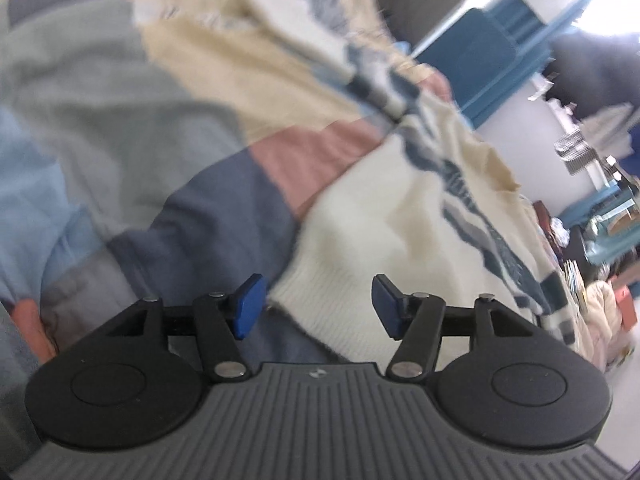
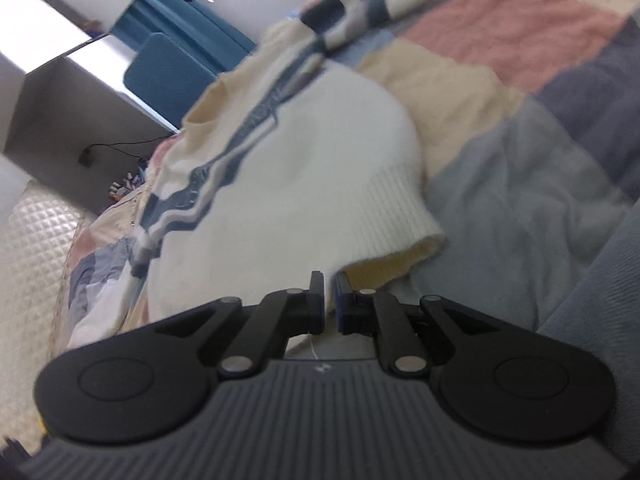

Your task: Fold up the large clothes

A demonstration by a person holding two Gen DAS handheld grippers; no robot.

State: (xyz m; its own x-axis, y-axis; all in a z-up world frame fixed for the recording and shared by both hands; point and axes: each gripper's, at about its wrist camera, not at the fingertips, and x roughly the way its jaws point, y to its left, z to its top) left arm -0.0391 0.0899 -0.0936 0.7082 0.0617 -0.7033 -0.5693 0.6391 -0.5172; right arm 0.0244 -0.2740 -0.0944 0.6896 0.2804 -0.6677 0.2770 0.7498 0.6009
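1. Covering nearly everything we see, a patchwork bedspread (image 1: 120, 92) in grey, pink, beige and blue blocks lies rumpled under both grippers; both views are tilted and blurred.
2. We find the sweater (image 2: 288, 168), cream knit with wavy navy stripes, spread on that bedspread, its ribbed hem (image 2: 396, 208) nearest the cameras and its striped part trailing off toward the far edge of the bed.
3. Beyond the bed we make out a blue chair (image 2: 168, 76) beside a white desk (image 2: 68, 92), with a dark cable hanging below the desk.
4. We see the left gripper (image 1: 316, 306) just above the ribbed hem, its blue pads (image 1: 249, 306) standing wide apart with knit showing between them but neither pad pressing on it.
5. We see the right gripper (image 2: 330, 302) with its fingers drawn to a narrow slot, a thin edge of the cream hem pinched between them; a loose white thread hangs just below the fingertips.
6. Past the hem's open end, we see its pale yellowish inside curling up off the bedspread.
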